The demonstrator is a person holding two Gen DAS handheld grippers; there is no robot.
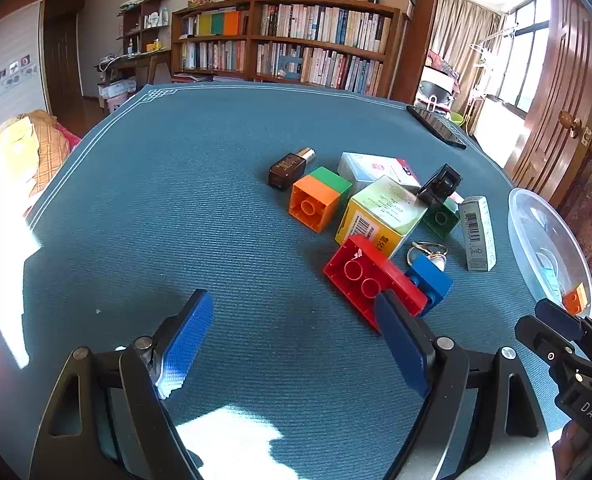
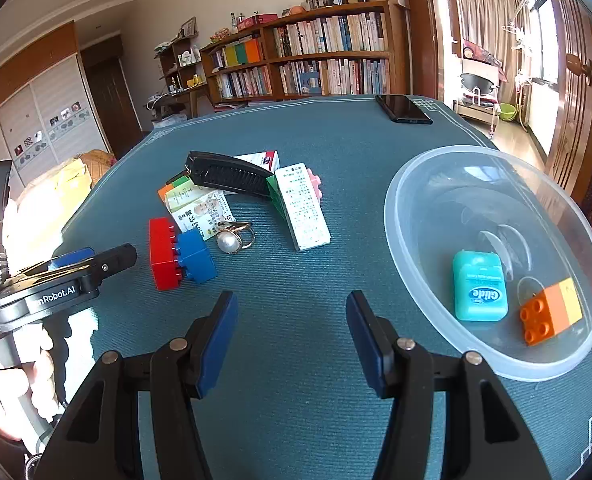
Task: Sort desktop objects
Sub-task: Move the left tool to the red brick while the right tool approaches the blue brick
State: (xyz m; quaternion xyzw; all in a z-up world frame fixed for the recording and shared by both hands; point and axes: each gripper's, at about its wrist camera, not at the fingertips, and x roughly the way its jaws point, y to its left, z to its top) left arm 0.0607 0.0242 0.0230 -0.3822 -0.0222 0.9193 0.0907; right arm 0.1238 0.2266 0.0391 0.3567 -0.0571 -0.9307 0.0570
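Both tongs spread, empty. Red brick just beyond: light, rigid, slick plastic — best pinched across flat sides.

The bowl stands on the table, with the floss and a brick inside it. Left of the bowl lie the box, ring and comb; behind it lies the phone.

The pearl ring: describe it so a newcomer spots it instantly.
Start at the clear plastic bowl on the blue mat, then look left to the cluster of boxes and bricks. The pearl ring lies at its near edge, beside the blue brick: the only metal, round-pearled item.
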